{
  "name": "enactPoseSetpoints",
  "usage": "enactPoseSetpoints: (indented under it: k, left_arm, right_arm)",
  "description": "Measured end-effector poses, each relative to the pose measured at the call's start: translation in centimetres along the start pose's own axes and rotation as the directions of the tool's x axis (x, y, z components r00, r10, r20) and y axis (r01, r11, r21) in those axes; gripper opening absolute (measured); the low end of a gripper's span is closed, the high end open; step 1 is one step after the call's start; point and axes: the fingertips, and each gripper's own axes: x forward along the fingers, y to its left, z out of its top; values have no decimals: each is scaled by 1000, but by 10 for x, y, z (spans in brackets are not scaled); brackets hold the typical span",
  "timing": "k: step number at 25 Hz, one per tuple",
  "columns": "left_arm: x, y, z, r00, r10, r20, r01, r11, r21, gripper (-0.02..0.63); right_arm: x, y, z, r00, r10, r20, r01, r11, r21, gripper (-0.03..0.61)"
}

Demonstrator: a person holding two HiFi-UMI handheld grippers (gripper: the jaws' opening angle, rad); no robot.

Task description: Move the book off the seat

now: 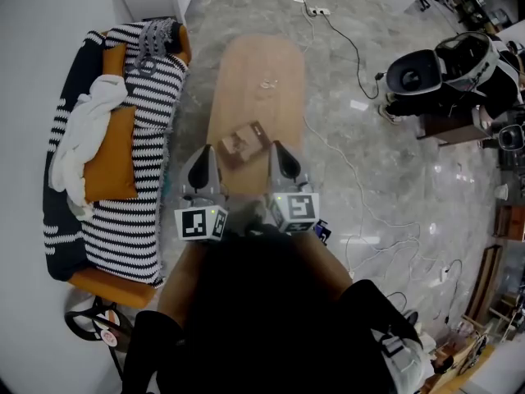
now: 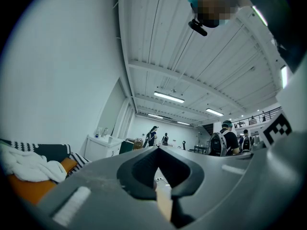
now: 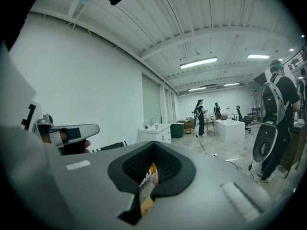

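The book [image 1: 244,142], brown with a pale cover patch, is over the near end of a long oval wooden seat [image 1: 254,64]; whether it rests on the wood or hangs above it I cannot tell. My left gripper [image 1: 212,151] is at the book's left edge and my right gripper [image 1: 276,148] at its right edge, both pointing away from me. In the left gripper view a pale strip of the book [image 2: 163,202] is pinched in the shut left gripper [image 2: 160,186]. In the right gripper view an orange printed edge of the book [image 3: 145,195] is clamped in the shut right gripper [image 3: 149,176].
A sofa with a black-and-white striped blanket [image 1: 139,212], an orange cushion [image 1: 111,158] and a white cloth [image 1: 86,130] runs along the left. Cables [image 1: 344,48] trail over the marble floor. A black-and-white machine [image 1: 447,68] stands at the right. A small item [image 1: 268,82] lies farther along the seat.
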Motion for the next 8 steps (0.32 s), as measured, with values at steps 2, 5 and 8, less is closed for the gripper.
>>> enactPoseSetpoints:
  k: [2,5,8]
  left_arm:
    - [2,-1,0,1000,2,1,-2,1000,6,5]
    - [3,-4,0,1000,2,2,-2,1000,10,5]
    - [2,-5,0,1000,8,5,-8,1000,10,5]
  right_arm:
    - [1,-1,-2,1000,-1,-1,1,1000,8,8]
    - [1,-1,-3,1000,3,-9,-3,1000,16,8]
    - [0,0,-2,1000,10,-19,-9,1000,23,8]
